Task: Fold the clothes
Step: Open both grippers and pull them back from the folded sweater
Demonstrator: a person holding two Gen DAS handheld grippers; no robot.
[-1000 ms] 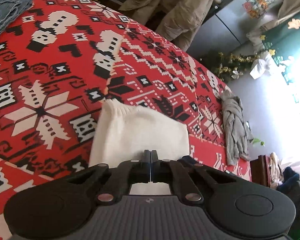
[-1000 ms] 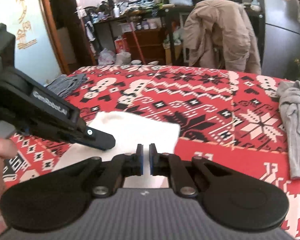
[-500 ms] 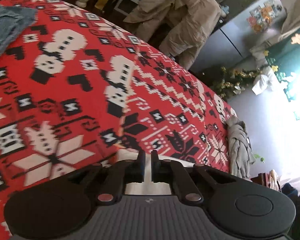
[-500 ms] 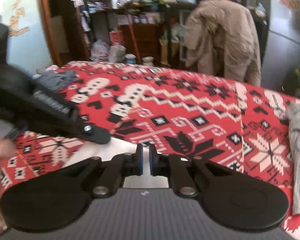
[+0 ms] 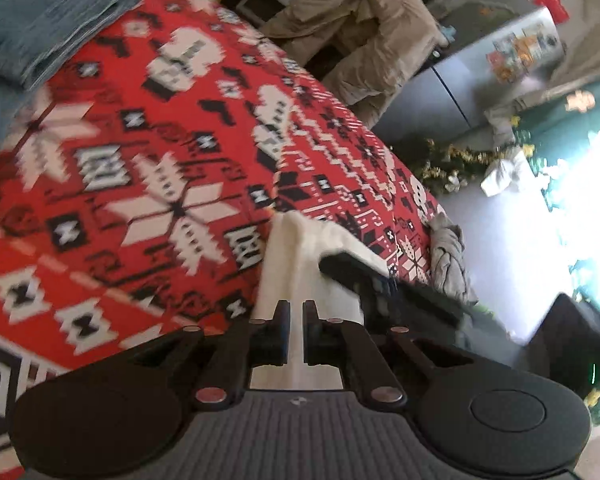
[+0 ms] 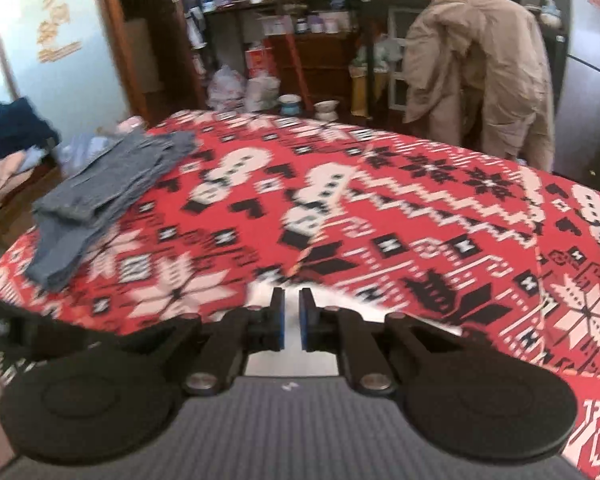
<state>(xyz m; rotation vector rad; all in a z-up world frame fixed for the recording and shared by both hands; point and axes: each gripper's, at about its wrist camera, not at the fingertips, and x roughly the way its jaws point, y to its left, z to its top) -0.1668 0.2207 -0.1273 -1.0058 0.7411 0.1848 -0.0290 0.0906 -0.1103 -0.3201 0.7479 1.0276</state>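
From the left wrist view, the left gripper [image 5: 295,312] hangs low over the near edge of the white knitted garment [image 5: 300,256], which lies as a compact folded slab on the red, white and black patterned cloth [image 5: 160,168] covering the counter. Its fingers stand a narrow slit apart with white fabric showing through the gap; whether they pinch a layer or merely sit over it I cannot tell. The low, edge-on approach suits catching a hem rather than pressing the pile flat. A black bar [image 5: 384,284], probably the other tool's finger, reaches across the garment's right side, so both tools are working the same piece from opposite edges. A folded blue-grey garment [image 5: 56,16] sits well apart at the far left corner, apparently set aside as finished. A crumpled grey garment [image 5: 448,256] lies at the right edge, seemingly waiting its turn. A beige jacket [image 5: 364,36] is draped over furniture beyond the counter.

From the right wrist view, the right gripper [image 6: 291,320] is also down at the white garment's edge; only a blurred white strip shows just ahead of and beneath the blue-padded fingers [image 6: 279,332]. The pads are slightly parted with nothing plainly clamped, so its hold cannot be told either. The folded blue-grey piece rests at the far left of the patterned cloth, keeping the middle free as working space. The frame is smeared with motion, so fine contact is unclear. I judge the white piece to be mid-fold, with at least one more fold or a transfer to come.
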